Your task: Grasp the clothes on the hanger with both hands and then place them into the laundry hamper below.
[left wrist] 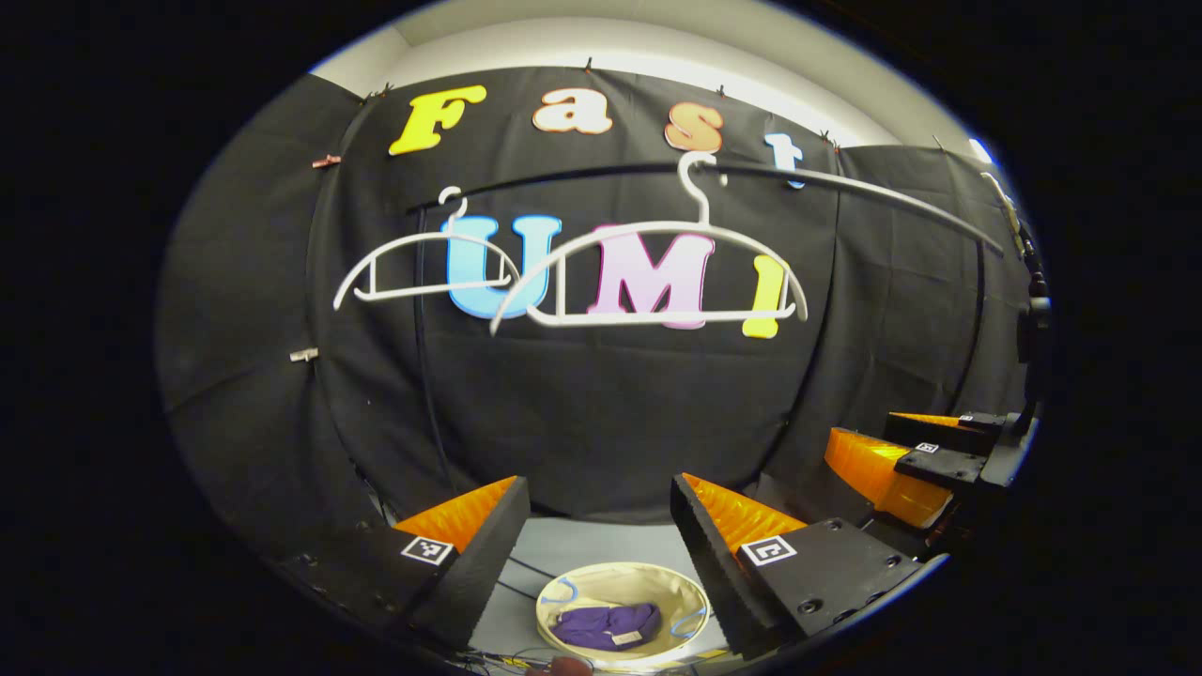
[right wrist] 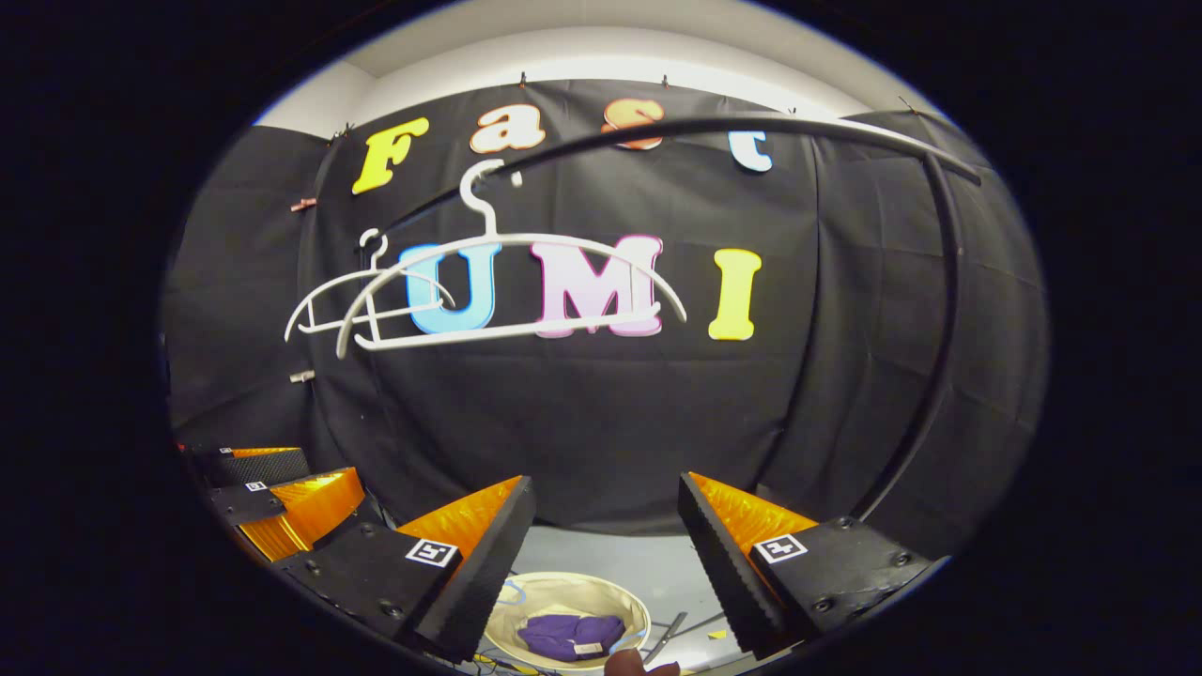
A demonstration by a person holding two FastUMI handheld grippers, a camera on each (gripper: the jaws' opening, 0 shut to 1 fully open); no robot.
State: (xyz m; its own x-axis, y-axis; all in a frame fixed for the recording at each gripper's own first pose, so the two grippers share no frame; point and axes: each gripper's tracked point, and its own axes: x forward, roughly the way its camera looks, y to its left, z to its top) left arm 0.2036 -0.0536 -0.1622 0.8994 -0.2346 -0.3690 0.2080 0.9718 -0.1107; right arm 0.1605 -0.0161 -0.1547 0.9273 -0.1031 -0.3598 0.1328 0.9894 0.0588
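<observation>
Purple clothes (left wrist: pixel 604 626) lie in the hamper (left wrist: pixel 690 590)

Left tool (left wrist: pixel 596 526) fingers spread, right tool (right wrist: pixel 606 526) likewise, seemingly level side by side

We can read no words, brands or numbers here; the square black-and-white markers on the left gripper (left wrist: pixel 601 526) and the right gripper (right wrist: pixel 606 530) are patterns, not text; the small tag on the purple garment (left wrist: pixel 606 626) is too tiny to read.
</observation>
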